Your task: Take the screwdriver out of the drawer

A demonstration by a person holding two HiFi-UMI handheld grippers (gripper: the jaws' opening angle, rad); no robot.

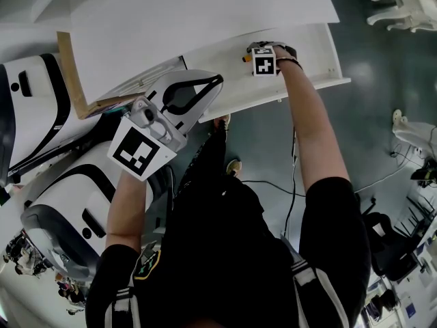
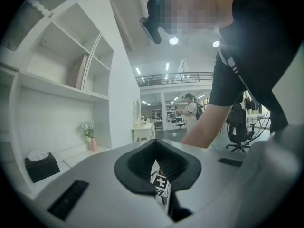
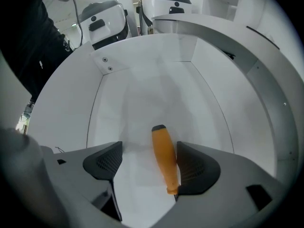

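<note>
The screwdriver (image 3: 165,158) has an orange handle and lies on the floor of the open white drawer (image 3: 152,89). In the right gripper view my right gripper (image 3: 147,163) points down into the drawer with the handle between its jaws. The handle lies against the right pad (image 3: 192,167), while the left pad (image 3: 107,160) stands apart from it. From the head view the right gripper (image 1: 255,50) reaches into the drawer (image 1: 314,57), with a speck of orange (image 1: 246,58) beside it. My left gripper (image 1: 217,80) hangs left of the drawer, held level, fingertips together and empty.
White and black machine housings (image 1: 61,183) crowd the left side, with a wooden board (image 1: 68,74) behind them. A cable (image 1: 273,183) runs over the dark floor under the drawer. The left gripper view shows white shelves (image 2: 71,80) and a black tissue box (image 2: 40,165).
</note>
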